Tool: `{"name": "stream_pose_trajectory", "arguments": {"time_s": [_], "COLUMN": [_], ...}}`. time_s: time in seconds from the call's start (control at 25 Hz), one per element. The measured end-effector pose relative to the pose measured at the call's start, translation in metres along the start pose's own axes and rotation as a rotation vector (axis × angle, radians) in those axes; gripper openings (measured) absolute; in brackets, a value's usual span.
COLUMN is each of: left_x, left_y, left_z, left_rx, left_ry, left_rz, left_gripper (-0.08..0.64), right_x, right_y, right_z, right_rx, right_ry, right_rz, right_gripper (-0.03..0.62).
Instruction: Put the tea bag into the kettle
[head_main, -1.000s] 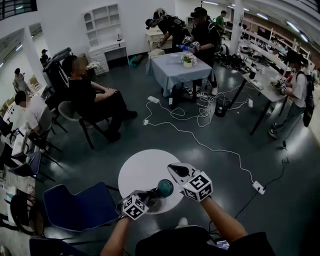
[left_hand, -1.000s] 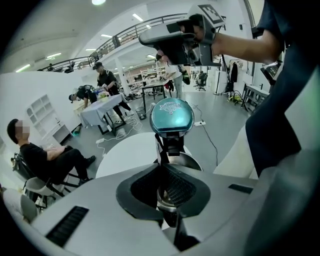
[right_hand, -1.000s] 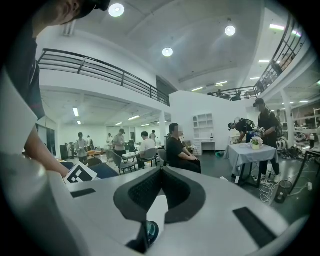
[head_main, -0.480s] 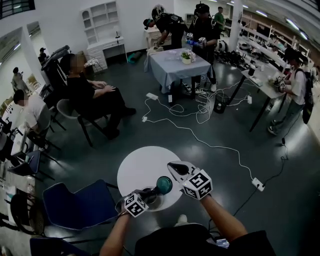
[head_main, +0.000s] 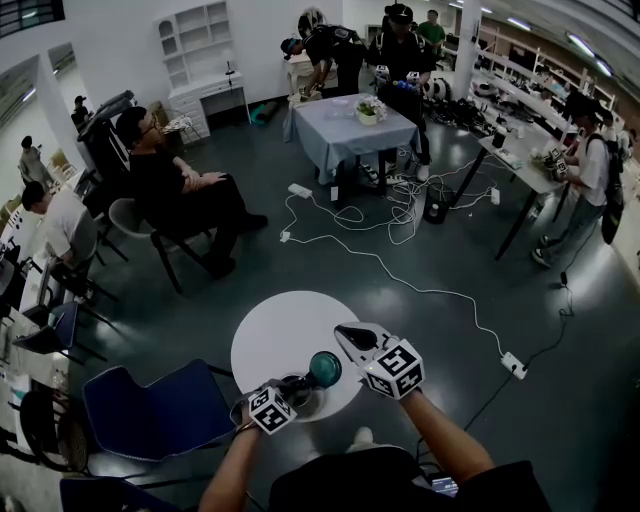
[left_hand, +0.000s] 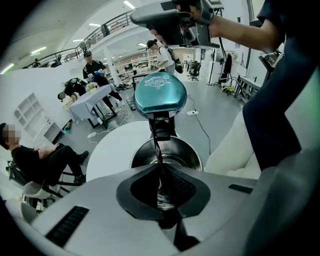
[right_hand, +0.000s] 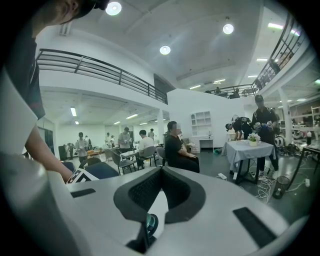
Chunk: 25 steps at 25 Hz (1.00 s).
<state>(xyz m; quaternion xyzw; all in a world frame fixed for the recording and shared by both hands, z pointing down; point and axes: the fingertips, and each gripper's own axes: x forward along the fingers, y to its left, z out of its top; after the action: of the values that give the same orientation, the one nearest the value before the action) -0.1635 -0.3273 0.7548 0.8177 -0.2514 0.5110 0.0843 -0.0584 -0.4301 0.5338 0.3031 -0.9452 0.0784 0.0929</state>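
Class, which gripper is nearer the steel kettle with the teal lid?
Left. The left gripper grips the steel kettle's black handle; the right gripper hovers apart, above its teal lid.

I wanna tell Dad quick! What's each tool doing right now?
Left tool: closed on the kettle handle.
Right tool: closed, nothing seen in it.
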Motion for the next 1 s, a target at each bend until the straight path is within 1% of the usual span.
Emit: {"name": "stream_pose_trajectory", "arguments": {"time_s": [0.16, 0.32, 0.52, 0.76, 0.8, 0.88, 1.0], "left_x": [-0.001, 0.0, 0.001, 0.001, 0.0, -0.001, -0.005], "left_y": [-0.003, -0.004, -0.007, -0.006, -0.006, -0.005, -0.003], "left_z": [0.0, 0.004, 0.008, 0.012, 0.013, 0.014, 0.013], "left_rx": [0.007, -0.003, -0.028, -0.035, -0.039, -0.05, -0.053], "left_ry": [0.002, -0.007, -0.043, -0.063, -0.07, -0.08, -0.089], "left_rz": [0.012, 0.019, -0.009, -0.01, -0.007, -0.003, 0.001], "left_gripper": [0.028, 0.028, 0.028, 0.032, 0.046, 0.099, 0.106], "right_x": [-0.004, -0.006, -0.005, -0.004, -0.004, -0.005, -0.003], "right_y": [0.001, -0.003, -0.005, -0.004, -0.004, -0.003, -0.001], "right_z": [-0.001, -0.001, -0.005, -0.007, -0.007, -0.007, -0.006], "right_rx": [0.001, 0.004, 0.006, 0.007, 0.007, 0.006, 0.005], "right_ry": [0.004, 0.006, 0.009, 0.012, 0.012, 0.012, 0.013], "right_rz": [0.0, 0.002, 0.004, 0.009, 0.009, 0.009, 0.008], "right_gripper": [0.015, 0.015, 0.015, 0.015, 0.015, 0.015, 0.015]}}
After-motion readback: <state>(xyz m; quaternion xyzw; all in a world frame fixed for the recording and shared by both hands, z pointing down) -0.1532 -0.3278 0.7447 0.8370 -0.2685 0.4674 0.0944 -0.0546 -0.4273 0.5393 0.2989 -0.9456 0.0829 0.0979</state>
